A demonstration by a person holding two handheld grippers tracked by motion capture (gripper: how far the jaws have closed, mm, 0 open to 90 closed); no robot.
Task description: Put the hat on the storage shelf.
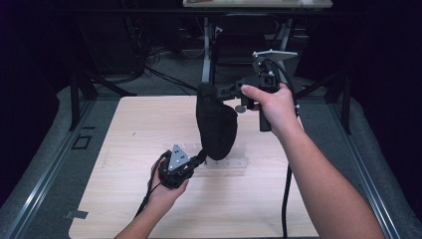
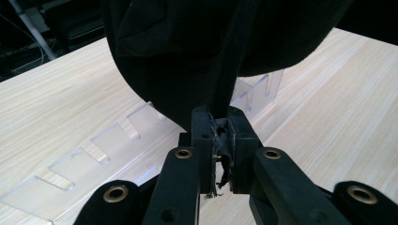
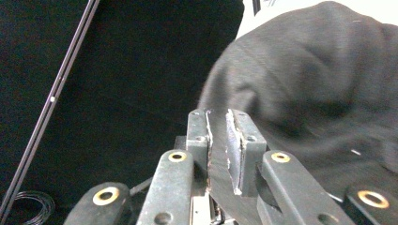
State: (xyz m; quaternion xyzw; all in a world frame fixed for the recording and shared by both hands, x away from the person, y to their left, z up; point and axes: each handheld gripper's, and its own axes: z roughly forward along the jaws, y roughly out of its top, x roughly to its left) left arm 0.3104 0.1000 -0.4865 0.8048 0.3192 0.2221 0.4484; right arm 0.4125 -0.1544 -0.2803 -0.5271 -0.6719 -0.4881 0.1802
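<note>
A black cloth pouch (image 1: 216,127) hangs above the middle of the wooden table (image 1: 149,124), stretched between both grippers. My left gripper (image 1: 201,155) is below it and shut on the lower hem; in the left gripper view the pouch (image 2: 206,51) has a fold of its edge pinched between the pads of this gripper (image 2: 219,126). My right gripper (image 1: 206,92) is level at the pouch's top end. In the right gripper view its jaws (image 3: 218,117) stand slightly apart with a strip of the pouch (image 3: 319,93) lying between them, and the right pad's inner face shows bare.
A clear slotted plastic rack (image 1: 229,163) lies flat on the table under the pouch, also seen as the rack (image 2: 89,161) in the left gripper view. Dark stands, cables and a desk frame (image 1: 209,45) sit beyond the far edge. Grey floor rails flank the table.
</note>
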